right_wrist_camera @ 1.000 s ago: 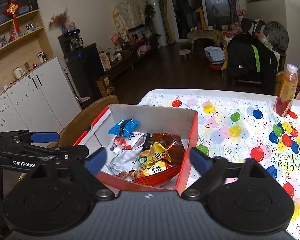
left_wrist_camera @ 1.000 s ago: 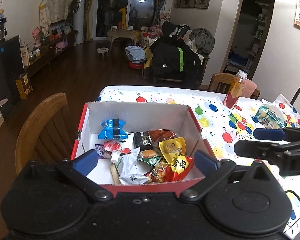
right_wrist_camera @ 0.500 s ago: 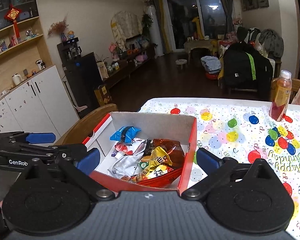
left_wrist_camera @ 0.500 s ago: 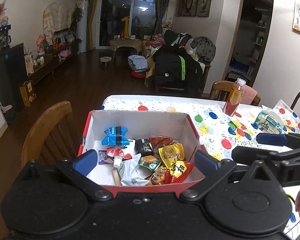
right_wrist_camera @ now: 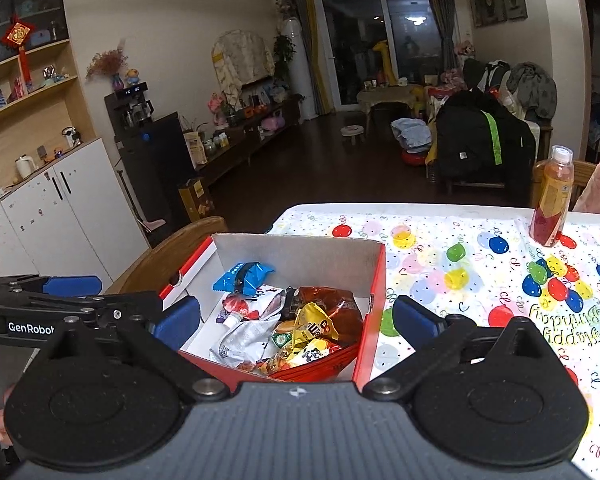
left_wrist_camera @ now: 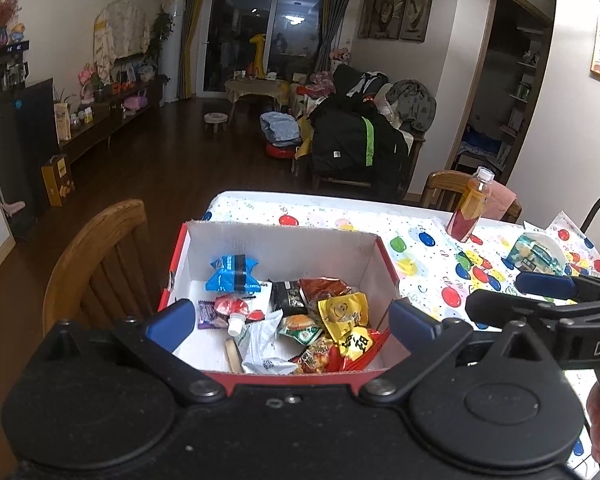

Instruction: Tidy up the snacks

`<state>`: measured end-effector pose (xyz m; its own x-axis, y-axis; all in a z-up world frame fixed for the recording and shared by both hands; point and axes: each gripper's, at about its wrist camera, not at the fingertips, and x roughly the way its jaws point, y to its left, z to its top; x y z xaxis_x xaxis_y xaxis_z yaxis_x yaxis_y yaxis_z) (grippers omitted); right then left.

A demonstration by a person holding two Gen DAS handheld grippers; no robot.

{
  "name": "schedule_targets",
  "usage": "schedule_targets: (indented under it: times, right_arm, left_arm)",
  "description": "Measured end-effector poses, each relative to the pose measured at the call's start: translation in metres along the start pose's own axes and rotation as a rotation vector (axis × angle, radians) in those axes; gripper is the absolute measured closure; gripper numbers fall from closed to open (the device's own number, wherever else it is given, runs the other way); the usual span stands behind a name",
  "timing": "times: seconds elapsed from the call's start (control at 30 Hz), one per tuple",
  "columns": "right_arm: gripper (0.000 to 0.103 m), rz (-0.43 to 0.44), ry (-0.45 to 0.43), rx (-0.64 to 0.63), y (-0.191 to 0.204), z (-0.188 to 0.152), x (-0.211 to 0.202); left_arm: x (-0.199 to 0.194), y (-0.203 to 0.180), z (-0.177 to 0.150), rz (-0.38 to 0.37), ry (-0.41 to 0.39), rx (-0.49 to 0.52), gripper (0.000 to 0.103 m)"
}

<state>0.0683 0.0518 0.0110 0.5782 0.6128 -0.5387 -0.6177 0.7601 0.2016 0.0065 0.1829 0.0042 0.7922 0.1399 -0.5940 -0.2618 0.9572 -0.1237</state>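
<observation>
Both sets of tongs are spread wide with nothing between their blue pads: the left gripper (left_wrist_camera: 288,322) hangs over the near wall of the red-and-white box (left_wrist_camera: 278,246), the right gripper (right_wrist_camera: 296,316) just beside it over the box's right corner. The task looks nearly done, since about ten snacks lie loosely piled in that one box, among them one blue packet (left_wrist_camera: 231,274), one yellow packet (left_wrist_camera: 343,312) and one white wrapper (left_wrist_camera: 262,340). Out on the balloon-print tablecloth (right_wrist_camera: 440,264) only one more packet (left_wrist_camera: 534,256) is left near one bottle (right_wrist_camera: 551,200), which is probably the last thing to bring in
</observation>
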Motion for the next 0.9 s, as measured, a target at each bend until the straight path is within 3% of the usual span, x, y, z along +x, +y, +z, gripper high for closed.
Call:
schedule_targets:
  times: [0.9]
  right_arm:
    - [0.000, -0.006, 0.008, 0.009, 0.0007, -0.0017, 0.0002]
  left_arm:
    - [-0.0087, -0.0015, -0.0024, 0.019, 0.011, -0.026, 0.000]
